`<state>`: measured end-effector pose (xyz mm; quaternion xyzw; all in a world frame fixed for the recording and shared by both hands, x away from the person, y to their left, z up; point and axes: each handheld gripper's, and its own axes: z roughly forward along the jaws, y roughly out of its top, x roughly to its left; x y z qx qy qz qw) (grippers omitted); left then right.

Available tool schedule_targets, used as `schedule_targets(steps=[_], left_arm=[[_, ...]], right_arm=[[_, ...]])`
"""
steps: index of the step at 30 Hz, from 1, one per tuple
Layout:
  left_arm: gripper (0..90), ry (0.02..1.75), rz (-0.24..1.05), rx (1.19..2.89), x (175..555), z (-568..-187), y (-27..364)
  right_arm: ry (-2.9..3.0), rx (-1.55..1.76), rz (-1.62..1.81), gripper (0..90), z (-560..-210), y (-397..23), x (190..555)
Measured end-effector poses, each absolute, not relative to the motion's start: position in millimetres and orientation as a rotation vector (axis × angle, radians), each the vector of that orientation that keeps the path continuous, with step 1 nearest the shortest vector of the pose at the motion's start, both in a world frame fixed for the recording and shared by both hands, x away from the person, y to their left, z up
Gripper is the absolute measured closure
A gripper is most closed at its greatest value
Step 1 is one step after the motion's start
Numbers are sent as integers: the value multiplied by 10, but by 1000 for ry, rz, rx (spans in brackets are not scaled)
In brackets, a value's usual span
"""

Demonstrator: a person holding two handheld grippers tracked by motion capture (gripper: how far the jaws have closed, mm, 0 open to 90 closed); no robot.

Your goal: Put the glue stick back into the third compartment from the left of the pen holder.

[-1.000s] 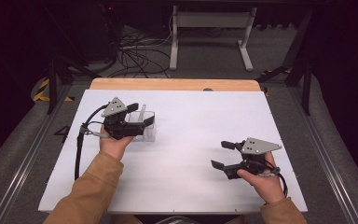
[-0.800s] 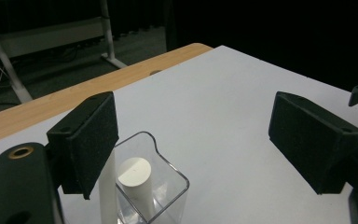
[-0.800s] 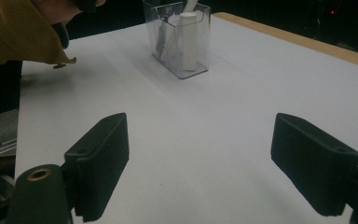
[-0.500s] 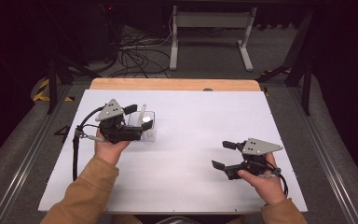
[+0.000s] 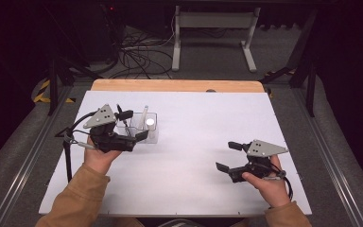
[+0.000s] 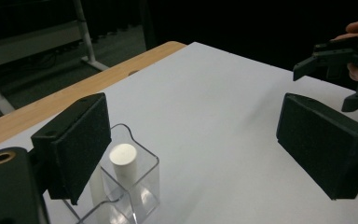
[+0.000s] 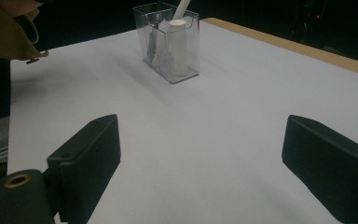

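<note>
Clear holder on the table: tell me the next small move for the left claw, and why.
Probably draw the left claw back clear of the clear holder. Its jaws have just been opening and grip nothing, and the white cylinder already stands upright inside. The right claw waits open, apart from it.

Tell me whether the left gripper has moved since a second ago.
Yes. The left gripper, jaws just opening with nothing between them, has drawn back toward the person from the clear holder on the table.

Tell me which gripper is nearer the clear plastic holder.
Left. The left gripper sits open right beside the clear plastic holder, its jaws at the holder's near-left side. The right gripper rests open well off toward the table's near-right corner.
</note>
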<state>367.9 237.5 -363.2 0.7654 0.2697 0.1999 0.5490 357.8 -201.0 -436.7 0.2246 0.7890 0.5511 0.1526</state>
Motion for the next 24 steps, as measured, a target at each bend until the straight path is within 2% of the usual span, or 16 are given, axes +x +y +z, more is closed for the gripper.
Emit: schedule_targets(steps=[8, 24], left_arm=[[104, 582, 446, 1835, 3543, -3706, 2518], [102, 650, 390, 1867, 3425, -4058, 2797]], right_arm=[[2267, 656, 1558, 110, -4385, -2030, 3572], [2278, 655, 1538, 88, -4430, -2067, 3552]])
